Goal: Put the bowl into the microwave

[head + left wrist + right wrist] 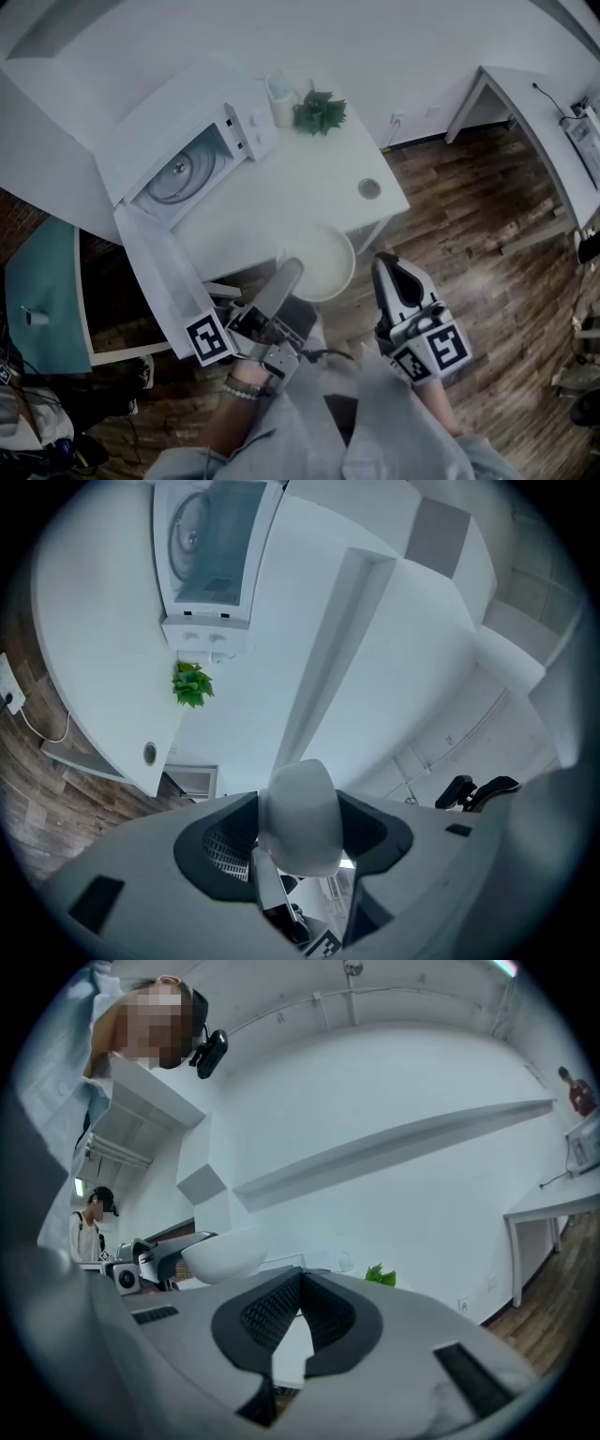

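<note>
A white bowl (323,262) hangs just off the near edge of the white table (309,192), with my left gripper (289,272) shut on its near rim. In the left gripper view the bowl (302,817) fills the space between the jaws of the left gripper (298,841). The white microwave (192,150) stands at the table's far left corner, its door (164,281) swung wide open and its glass turntable (178,173) bare. My right gripper (384,270) is shut and empty, a little to the right of the bowl. The right gripper view shows its jaws closed together at the right gripper (300,1283) and the bowl (225,1252) to its left.
A small green plant (320,112) and a white container (279,98) stand to the right of the microwave. A round cable hole (369,188) sits near the table's right edge. Another white desk (534,122) stands at the far right over the wood floor, and a teal cabinet (42,291) at the left.
</note>
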Motion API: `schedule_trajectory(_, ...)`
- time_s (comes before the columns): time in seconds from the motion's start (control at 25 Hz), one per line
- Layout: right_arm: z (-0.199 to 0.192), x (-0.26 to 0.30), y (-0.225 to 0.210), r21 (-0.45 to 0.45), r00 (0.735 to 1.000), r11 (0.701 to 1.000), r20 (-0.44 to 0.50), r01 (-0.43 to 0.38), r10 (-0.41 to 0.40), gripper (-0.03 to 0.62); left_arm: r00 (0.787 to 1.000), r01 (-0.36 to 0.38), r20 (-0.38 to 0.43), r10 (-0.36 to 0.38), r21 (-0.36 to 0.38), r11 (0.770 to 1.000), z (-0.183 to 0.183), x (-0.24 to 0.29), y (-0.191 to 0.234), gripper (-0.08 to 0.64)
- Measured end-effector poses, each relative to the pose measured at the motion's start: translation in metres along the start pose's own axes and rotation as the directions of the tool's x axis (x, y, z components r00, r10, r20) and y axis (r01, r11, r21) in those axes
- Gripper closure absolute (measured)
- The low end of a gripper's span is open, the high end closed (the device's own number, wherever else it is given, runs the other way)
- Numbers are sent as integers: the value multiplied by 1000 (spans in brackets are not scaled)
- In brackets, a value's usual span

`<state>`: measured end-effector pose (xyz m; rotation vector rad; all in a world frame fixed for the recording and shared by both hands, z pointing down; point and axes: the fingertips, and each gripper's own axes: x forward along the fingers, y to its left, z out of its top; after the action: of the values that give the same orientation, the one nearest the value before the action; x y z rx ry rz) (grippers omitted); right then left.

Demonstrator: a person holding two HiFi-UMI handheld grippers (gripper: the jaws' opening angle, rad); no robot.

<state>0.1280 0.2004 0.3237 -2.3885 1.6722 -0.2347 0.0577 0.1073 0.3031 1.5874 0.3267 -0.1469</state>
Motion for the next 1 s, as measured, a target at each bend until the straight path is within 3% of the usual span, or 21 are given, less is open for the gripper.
schedule_trajectory(0.48, 3, 91, 13, -25, 996, 996, -28, -91, 90, 589, 998, 12, 69, -14, 27, 1000, 78, 12, 0, 324)
schedule_trajectory(0.84, -11, 142, 20, -9, 984, 985, -54, -170, 169, 591, 994, -10, 109, 5, 42, 999, 109, 10, 14, 324)
schedule_trajectory(1.0, -16, 156, 23, -49, 977, 979, -88, -199, 194, 589, 989, -11, 147, 5, 39, 999, 122, 8, 14, 324)
